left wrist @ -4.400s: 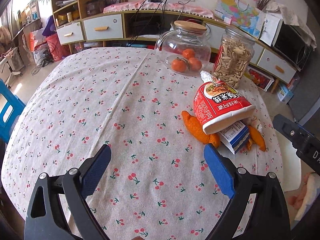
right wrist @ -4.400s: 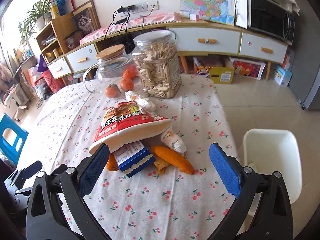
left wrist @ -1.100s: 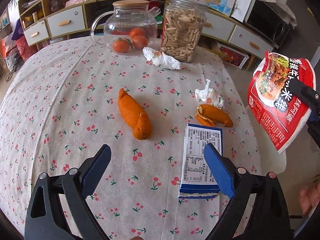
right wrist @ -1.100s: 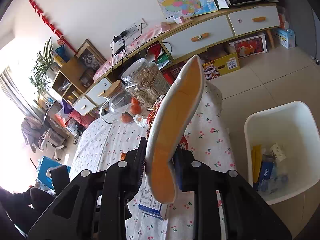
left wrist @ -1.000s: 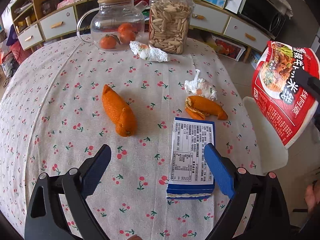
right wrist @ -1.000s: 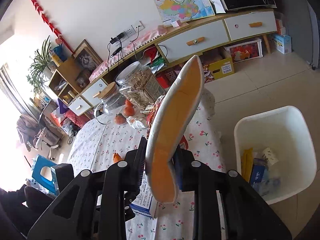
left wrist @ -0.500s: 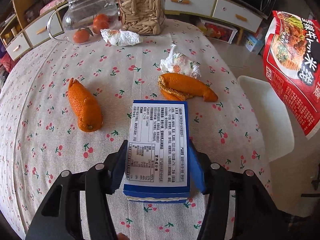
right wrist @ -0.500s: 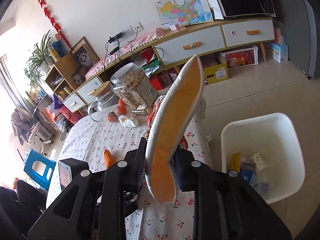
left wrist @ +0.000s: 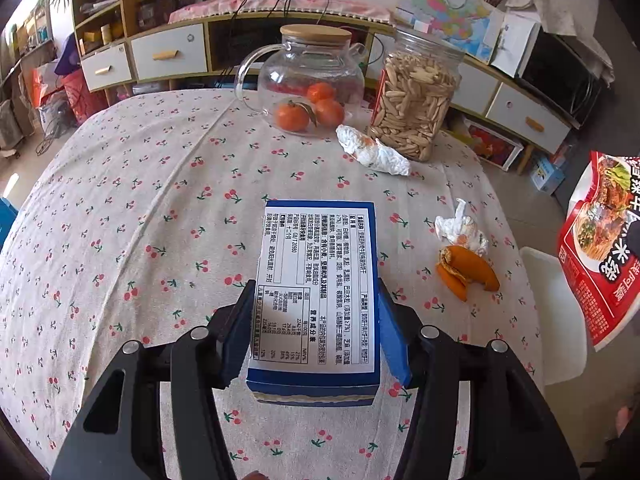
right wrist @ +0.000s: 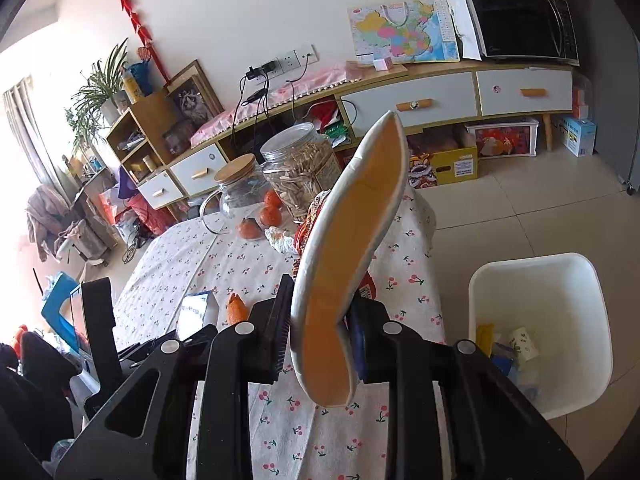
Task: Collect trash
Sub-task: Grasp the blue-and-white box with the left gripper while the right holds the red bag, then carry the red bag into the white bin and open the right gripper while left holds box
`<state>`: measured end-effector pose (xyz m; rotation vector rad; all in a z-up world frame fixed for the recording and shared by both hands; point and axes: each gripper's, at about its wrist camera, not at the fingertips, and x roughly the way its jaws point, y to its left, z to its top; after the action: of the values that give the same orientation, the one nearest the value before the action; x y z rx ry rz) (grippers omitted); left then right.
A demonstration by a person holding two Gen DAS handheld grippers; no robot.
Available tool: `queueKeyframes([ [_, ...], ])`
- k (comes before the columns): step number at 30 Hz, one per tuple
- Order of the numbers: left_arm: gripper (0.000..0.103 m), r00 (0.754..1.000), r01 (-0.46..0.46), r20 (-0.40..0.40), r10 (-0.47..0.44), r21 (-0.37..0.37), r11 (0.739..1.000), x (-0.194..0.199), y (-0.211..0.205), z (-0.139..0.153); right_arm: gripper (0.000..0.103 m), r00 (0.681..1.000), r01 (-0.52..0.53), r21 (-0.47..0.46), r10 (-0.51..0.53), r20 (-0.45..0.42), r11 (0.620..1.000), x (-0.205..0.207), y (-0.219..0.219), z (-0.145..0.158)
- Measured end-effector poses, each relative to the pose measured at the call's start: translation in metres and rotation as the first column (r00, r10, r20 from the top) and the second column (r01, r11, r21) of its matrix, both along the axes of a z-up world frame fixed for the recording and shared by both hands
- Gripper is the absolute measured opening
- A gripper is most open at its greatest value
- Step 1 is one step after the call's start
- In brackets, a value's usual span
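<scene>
The left gripper (left wrist: pixel 316 332) pinches a blue box (left wrist: pixel 316 280) from both sides. The box is lifted a little above the table (left wrist: pixel 120 208) with the cherry cloth. To the right of the box lies an orange peel (left wrist: pixel 466 270), and a crumpled tissue (left wrist: pixel 460 228) touches its far end. Farther away lies another crumpled wad (left wrist: pixel 374 152), just beside a jar of seeds (left wrist: pixel 416 92). A glass pot (left wrist: pixel 310 80) with small oranges stands to the left of the jar.

The right gripper (right wrist: pixel 320 320) is squeezed onto a red snack bag (right wrist: pixel 348 256), held up on its edge over the right side of the table. A white bin (right wrist: pixel 540 320) sits on the floor on the right, with some trash inside.
</scene>
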<state>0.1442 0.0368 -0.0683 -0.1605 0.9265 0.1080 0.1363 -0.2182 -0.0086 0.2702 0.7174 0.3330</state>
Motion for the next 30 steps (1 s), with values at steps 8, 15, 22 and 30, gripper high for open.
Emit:
queueKeyframes([
  [8,0.055,0.992,-0.048,0.12,0.044,0.031,0.998,-0.014,0.016,0.029,0.024,0.998,-0.021,-0.056,0.024,0.058,0.998,-0.009,0.017,0.011],
  [15,0.055,0.984,-0.043,0.175,0.036,0.036,0.998,-0.021,0.007,0.046,0.024,0.991,-0.006,-0.147,0.025,0.129,0.989,-0.02,0.024,0.02],
  [22,0.055,0.959,-0.014,0.284,-0.011,0.089,0.996,-0.032,-0.026,0.077,0.024,0.979,0.054,-0.194,-0.014,0.204,0.98,-0.032,0.008,0.033],
  [30,0.055,0.95,0.039,0.305,-0.065,0.09,0.995,-0.036,-0.061,0.085,0.024,0.961,0.13,-0.256,-0.058,0.272,0.958,-0.042,-0.011,0.042],
])
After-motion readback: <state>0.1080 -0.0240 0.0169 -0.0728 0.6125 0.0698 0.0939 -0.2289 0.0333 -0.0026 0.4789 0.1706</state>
